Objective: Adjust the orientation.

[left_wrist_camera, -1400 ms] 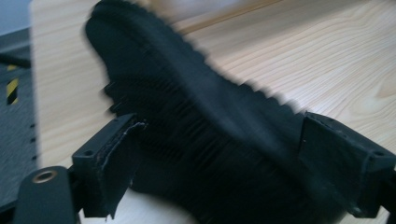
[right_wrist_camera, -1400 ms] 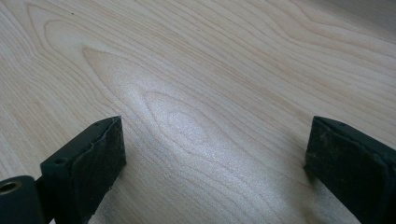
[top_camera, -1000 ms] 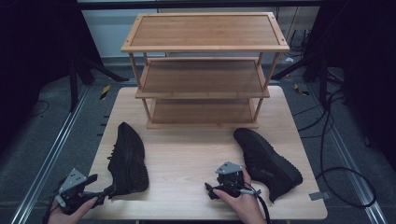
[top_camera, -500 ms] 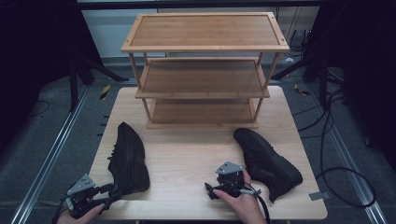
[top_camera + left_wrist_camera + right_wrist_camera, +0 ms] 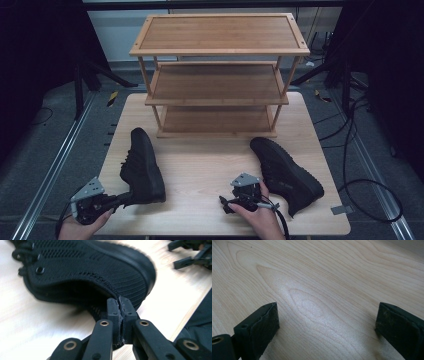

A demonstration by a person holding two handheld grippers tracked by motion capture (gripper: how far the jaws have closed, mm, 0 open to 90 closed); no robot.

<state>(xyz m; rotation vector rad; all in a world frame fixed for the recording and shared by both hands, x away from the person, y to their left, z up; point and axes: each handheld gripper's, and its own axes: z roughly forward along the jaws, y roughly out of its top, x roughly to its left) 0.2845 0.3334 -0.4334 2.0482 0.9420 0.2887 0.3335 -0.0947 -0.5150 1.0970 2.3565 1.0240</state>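
A black left shoe (image 5: 142, 167) lies on the wooden table (image 5: 200, 170), toe toward the rack. My left gripper (image 5: 129, 197) is at its heel. Its jaws have just been closing and now pinch the knit heel collar of the shoe (image 5: 87, 270) between the left gripper's (image 5: 120, 302) pads. A second black shoe (image 5: 287, 172) lies at the right, toe pointing toward the near right. My right gripper (image 5: 223, 204) rests just left of it, low over the table. In the right gripper view the right gripper (image 5: 328, 315) stands open over bare wood (image 5: 324, 277).
A three-tier bamboo shoe rack (image 5: 218, 75) stands at the back of the table with bare shelves. Cables trail on the floor at the right (image 5: 360, 165). The other gripper (image 5: 190, 252) appears far off in the left gripper view.
My left gripper moved right and slightly up to the left shoe's heel and shut on its collar. The right hand and both shoes stayed put.
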